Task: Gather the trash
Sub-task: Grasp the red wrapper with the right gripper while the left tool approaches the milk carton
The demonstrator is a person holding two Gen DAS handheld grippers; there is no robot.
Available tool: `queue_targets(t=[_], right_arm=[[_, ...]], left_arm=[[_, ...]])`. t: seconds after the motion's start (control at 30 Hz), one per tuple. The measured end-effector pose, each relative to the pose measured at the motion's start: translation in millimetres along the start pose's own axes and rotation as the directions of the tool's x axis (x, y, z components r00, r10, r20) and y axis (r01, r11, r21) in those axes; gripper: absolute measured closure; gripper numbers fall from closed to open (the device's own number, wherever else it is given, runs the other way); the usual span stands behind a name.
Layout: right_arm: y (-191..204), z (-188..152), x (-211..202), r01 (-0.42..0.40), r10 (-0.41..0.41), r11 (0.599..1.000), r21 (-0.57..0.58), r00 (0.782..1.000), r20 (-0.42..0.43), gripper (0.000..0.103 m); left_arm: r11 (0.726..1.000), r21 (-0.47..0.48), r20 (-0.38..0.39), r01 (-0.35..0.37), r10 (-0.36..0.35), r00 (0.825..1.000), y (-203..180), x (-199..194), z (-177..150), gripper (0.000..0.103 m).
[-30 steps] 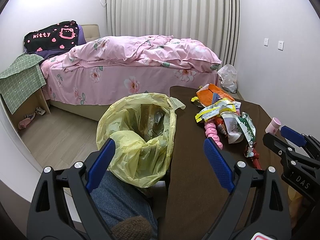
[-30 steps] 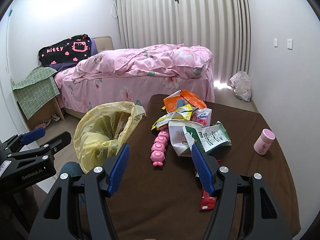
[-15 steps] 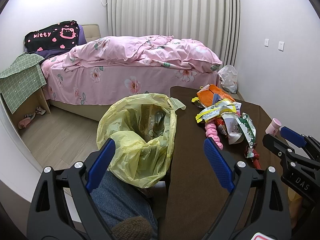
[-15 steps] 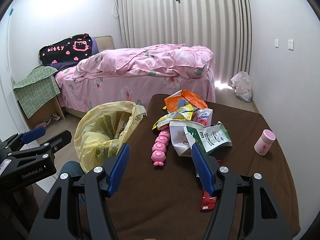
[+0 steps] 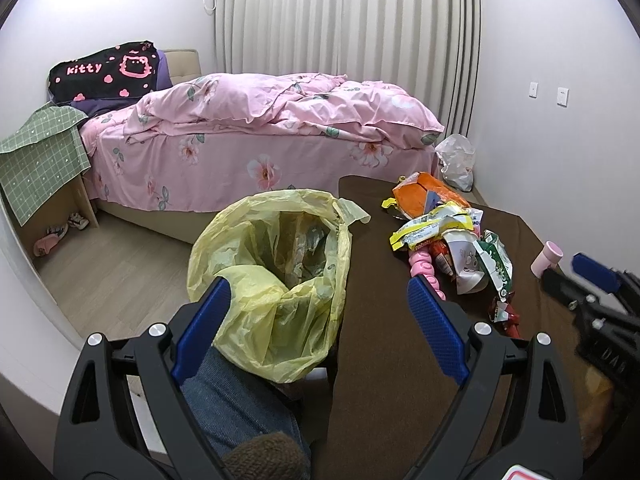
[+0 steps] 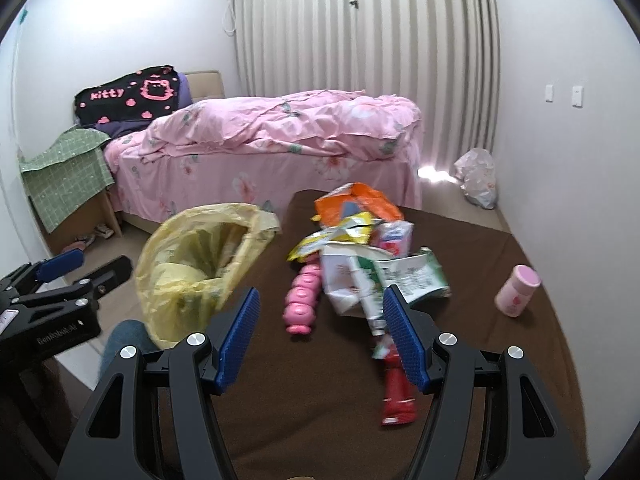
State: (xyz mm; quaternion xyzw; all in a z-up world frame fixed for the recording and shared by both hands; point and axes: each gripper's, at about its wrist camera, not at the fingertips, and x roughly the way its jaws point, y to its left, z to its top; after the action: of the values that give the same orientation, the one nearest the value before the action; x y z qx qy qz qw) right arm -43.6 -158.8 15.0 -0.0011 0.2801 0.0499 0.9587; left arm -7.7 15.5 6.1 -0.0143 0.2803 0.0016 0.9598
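Both hand-held grippers wide, left over yellow bag, right facing wrappers.

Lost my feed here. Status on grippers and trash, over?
Left gripper open, empty, over yellow bag. Right gripper open, empty, facing wrapper pile on brown table. Pink toy lies beside the pile.

Both wrist views face the bed, sharing the yellow bag and brown table.
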Motion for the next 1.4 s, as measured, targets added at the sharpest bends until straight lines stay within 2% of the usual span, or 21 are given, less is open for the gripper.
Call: queue_targets(t=[0.13, 0.23, 0.33, 0.37, 0.47, 0.5, 0.57, 0.63, 0.77, 0.83, 0.9, 0.97, 1.07, 1.27, 1.4], right_arm=[[-39, -6, 3, 0.056, -0.056, 0.998, 0.035, 0.998, -0.013, 0.042], [-73, -16, 5, 0.118, -0.116, 0.991, 0.056, 0.993, -0.030, 0.042], [-97, -27, 10, 0.140, -0.136, 0.987, 0.076, 0.989, -0.056, 0.042], [-103, -31, 11, 0.139, -0.134, 0.987, 0.084, 0.989, -0.065, 0.042], [-113, -47, 26, 0.057, -0.045, 0.993, 0.106, 0.992, -0.114, 0.042], [-113, -53, 34, 0.017, -0.001, 0.993, 0.115, 0.990, -0.138, 0.042], [-107, -60, 55, -0.067, 0.087, 0.992, 0.111, 0.979, -0.186, 0.042], [-99, -63, 74, -0.118, 0.135, 0.989, 0.089, 0.964, -0.228, 0.042], [-84, -62, 107, -0.179, 0.179, 0.984, 0.022, 0.948, -0.262, 0.045], [-82, -63, 120, -0.198, 0.193, 0.980, 0.009, 0.940, -0.283, 0.056], [-88, -64, 126, -0.238, 0.237, 0.971, 0.035, 0.926, -0.294, 0.063], [-95, -63, 120, -0.249, 0.252, 0.967, 0.045, 0.932, -0.261, 0.070], [-111, -69, 99, -0.197, 0.198, 0.980, 0.031, 0.946, -0.257, 0.073], [-161, -88, 69, -0.091, 0.129, 0.983, 0.160, 0.961, -0.243, 0.073], [-191, -94, 55, -0.021, 0.071, 0.974, 0.226, 0.974, -0.214, 0.073]], left_arm=[[0.999, 0.023, -0.017, 0.043, -0.043, 0.999, -9, 19, -2, 0.017], [0.993, 0.049, -0.032, 0.107, -0.105, 0.994, -23, 37, -5, 0.017], [0.976, 0.083, -0.073, 0.200, -0.194, 0.978, -45, 55, -7, 0.017], [0.965, 0.091, -0.098, 0.246, -0.238, 0.966, -57, 63, -6, 0.017], [0.947, 0.094, -0.126, 0.307, -0.295, 0.947, -74, 77, -2, 0.017], [0.947, 0.081, -0.124, 0.310, -0.299, 0.946, -77, 81, 1, 0.017], [0.949, 0.062, -0.111, 0.308, -0.300, 0.948, -82, 88, 6, 0.017], [0.952, 0.058, -0.110, 0.301, -0.294, 0.950, -84, 93, 9, 0.012], [0.958, 0.076, -0.118, 0.276, -0.266, 0.957, -87, 101, 11, 0.011], [0.955, 0.071, -0.155, 0.287, -0.273, 0.949, -88, 107, 10, 0.011], [0.951, 0.065, -0.186, 0.301, -0.285, 0.940, -93, 112, 8, 0.011], [0.941, 0.080, -0.197, 0.330, -0.310, 0.930, -102, 113, 8, 0.011], [0.909, 0.137, -0.192, 0.395, -0.367, 0.910, -124, 111, 12, 0.011], [0.824, 0.267, -0.209, 0.500, -0.457, 0.864, -182, 124, 27, 0.011], [0.805, 0.295, -0.257, 0.514, -0.452, 0.854, -214, 149, 35, 0.012]])
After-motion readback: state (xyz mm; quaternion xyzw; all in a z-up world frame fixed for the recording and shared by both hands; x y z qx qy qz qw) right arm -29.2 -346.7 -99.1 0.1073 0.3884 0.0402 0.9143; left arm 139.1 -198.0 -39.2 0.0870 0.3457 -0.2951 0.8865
